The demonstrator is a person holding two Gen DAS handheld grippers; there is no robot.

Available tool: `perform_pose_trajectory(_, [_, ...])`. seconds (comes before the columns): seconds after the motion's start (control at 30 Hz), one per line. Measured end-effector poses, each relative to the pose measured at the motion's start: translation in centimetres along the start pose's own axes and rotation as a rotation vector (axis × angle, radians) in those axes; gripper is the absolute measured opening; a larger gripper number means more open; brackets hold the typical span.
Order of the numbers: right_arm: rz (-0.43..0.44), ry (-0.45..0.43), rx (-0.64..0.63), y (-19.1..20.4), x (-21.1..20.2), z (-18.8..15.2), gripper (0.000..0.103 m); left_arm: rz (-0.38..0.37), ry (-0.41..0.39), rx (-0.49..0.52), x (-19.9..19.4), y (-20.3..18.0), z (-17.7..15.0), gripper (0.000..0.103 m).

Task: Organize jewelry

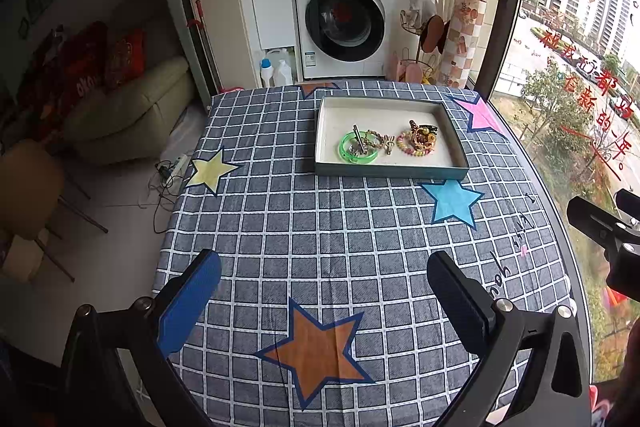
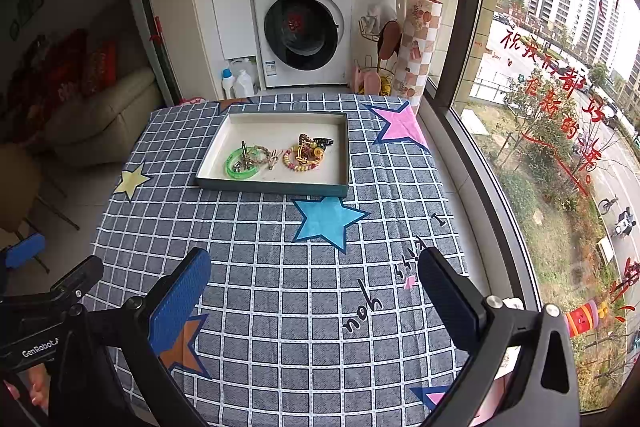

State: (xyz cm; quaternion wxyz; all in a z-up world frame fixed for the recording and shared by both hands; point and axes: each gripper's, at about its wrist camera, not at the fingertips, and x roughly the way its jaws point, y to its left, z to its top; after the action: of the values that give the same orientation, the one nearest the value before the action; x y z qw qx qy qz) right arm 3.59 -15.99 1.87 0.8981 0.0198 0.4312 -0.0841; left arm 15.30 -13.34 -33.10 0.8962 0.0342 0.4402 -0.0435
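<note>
A shallow grey tray (image 1: 390, 171) (image 2: 276, 187) with a white floor lies at the far side of the checked tablecloth. Inside it are a green bangle (image 1: 357, 149) (image 2: 242, 163), a metal clip, small chains and a heap of beaded bracelets (image 1: 416, 143) (image 2: 302, 157) with a dark hair claw. My left gripper (image 1: 324, 275) hovers open over the near part of the table, well short of the tray, nothing between its fingers. My right gripper (image 2: 314, 273) is also open and empty, near the blue star (image 2: 326, 221).
The grey-blue checked cloth (image 1: 320, 227) with coloured stars covers the table. A washing machine (image 1: 344, 27), bottles and a rack stand beyond the far edge. A large window (image 2: 560, 107) runs along the right; a sofa and chair sit left.
</note>
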Motion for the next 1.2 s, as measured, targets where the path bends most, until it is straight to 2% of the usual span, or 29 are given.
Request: perform_pose_trajectory(1.2, [0.007, 0.008, 0.000, 0.44, 0.47, -0.25, 0.103, -0.011, 0.005, -0.010, 0.07, 0.03, -0.22, 0.103])
